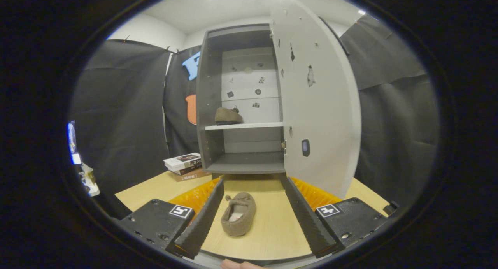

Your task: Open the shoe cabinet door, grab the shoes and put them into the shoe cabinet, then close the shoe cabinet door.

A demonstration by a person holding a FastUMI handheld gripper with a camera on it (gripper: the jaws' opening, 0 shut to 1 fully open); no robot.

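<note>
The cabinet (241, 101) stands at the far edge of the table (268, 238), and its door (319, 105) is swung fully open to the right, so the first step of the task looks done. Inside there is 1 shelf (244, 125). 1 shoe (228, 116) already sits on this shelf, near the left wall, which leaves free space to its right for the second one.

The second shoe (238, 213) lies on the table, well apart from the cabinet, with its opening facing up. It is between the 2 fingers of the gripper (255, 216), closer to the left finger, but neither finger touches it. The fingers are spread wide and hold nothing. I think they are opened this much so that the soft shoe can go between them before they close on its sides.

Left of the cabinet a small stack of books (183, 164) rests on the table; it is not in the way.

My judgement: the step now is to grasp the second shoe. After that it must go onto the shelf beside the first, and the door must be closed.
</note>
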